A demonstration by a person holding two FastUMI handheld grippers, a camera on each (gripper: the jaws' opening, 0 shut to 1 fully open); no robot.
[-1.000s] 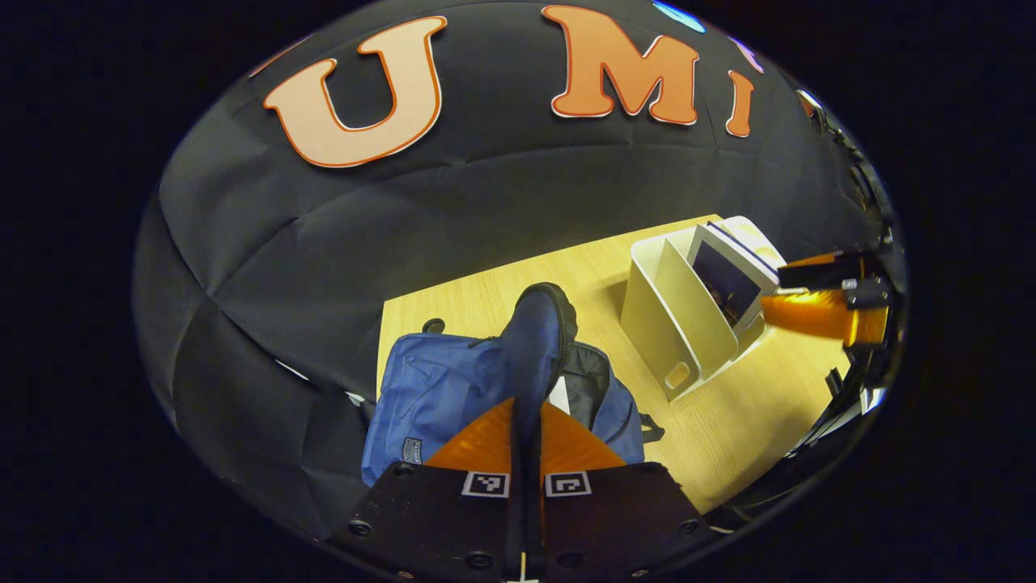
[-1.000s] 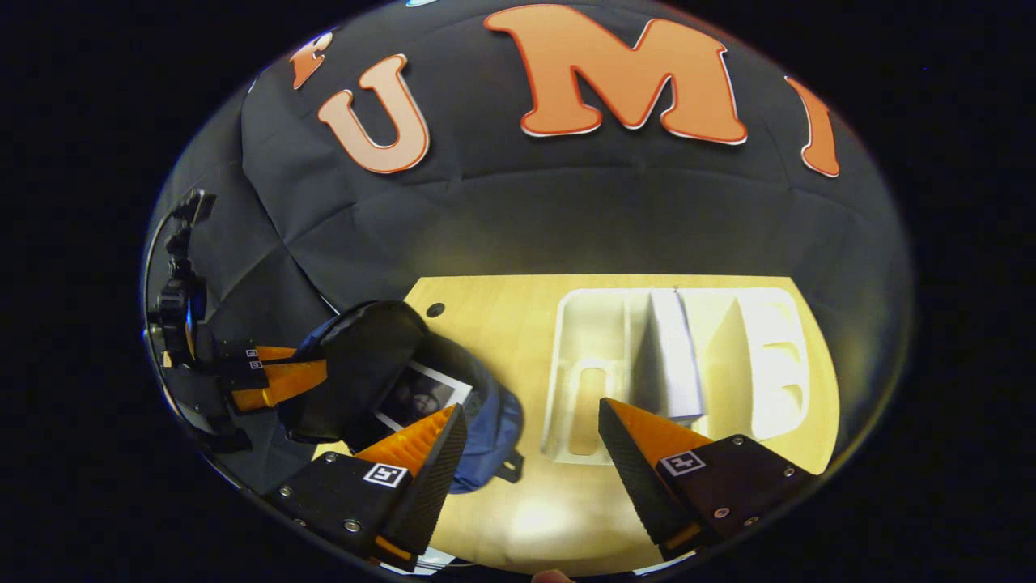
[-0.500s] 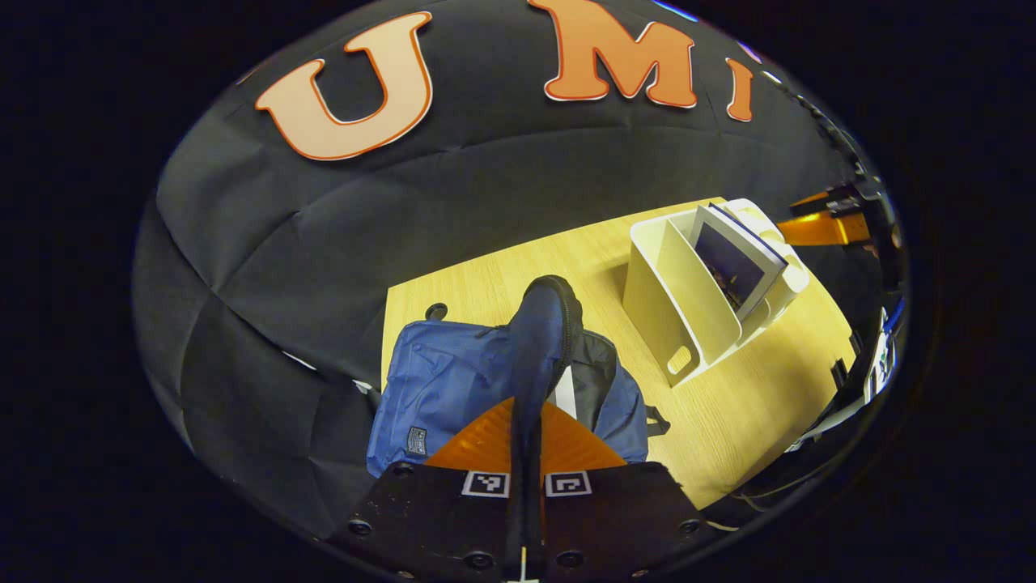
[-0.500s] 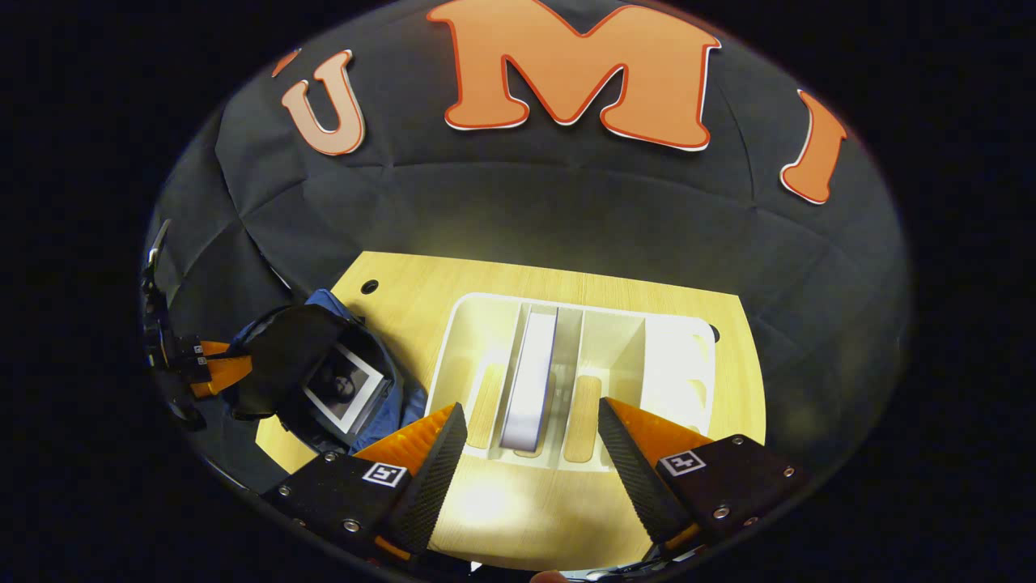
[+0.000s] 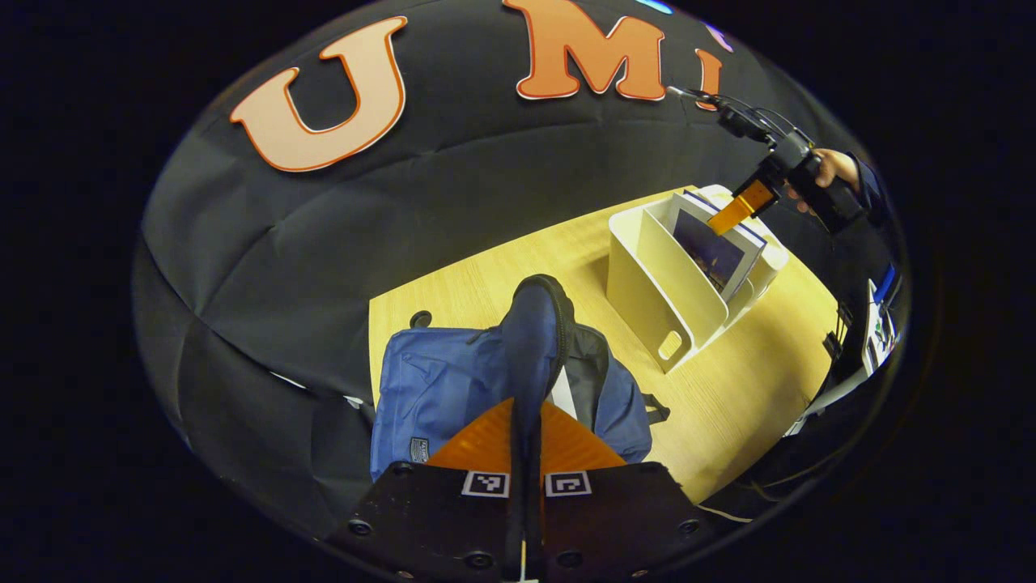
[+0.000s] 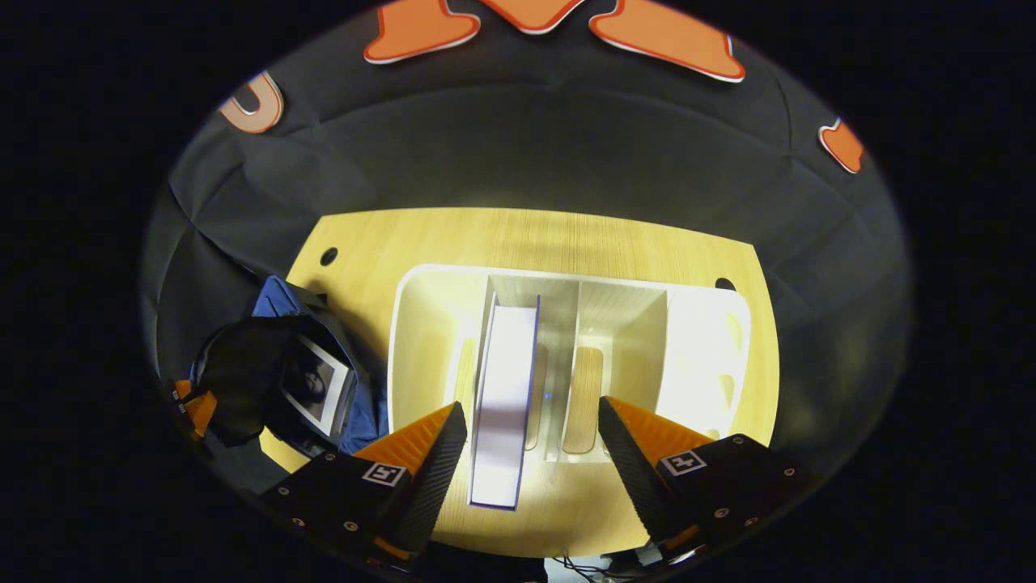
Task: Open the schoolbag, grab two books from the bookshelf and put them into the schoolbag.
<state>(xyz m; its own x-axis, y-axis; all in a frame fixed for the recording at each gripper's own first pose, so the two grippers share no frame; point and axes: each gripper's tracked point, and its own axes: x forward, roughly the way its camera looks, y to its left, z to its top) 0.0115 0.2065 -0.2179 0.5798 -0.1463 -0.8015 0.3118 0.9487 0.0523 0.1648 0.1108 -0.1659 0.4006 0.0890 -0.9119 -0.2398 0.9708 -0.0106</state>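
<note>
Left gripper view: left gripper [image 5: 526, 421] clenched on raised flap [image 5: 534, 340] of blue schoolbag [image 5: 453, 389] on table [image 5: 728, 405], right gripper view: right gripper [image 6: 530, 441] spread wide above book [image 6: 506, 389] standing in white bookshelf [image 6: 704, 340], second book [image 6: 316, 387] inside schoolbag

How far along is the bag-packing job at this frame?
Done: the schoolbag is open, its flap pinched up by the left gripper, and one book already lies inside. In hand: the right gripper, jaws open, straddles the second book standing in the bookshelf, not yet gripped. Left: grasp it, carry it over, drop it in.
</note>
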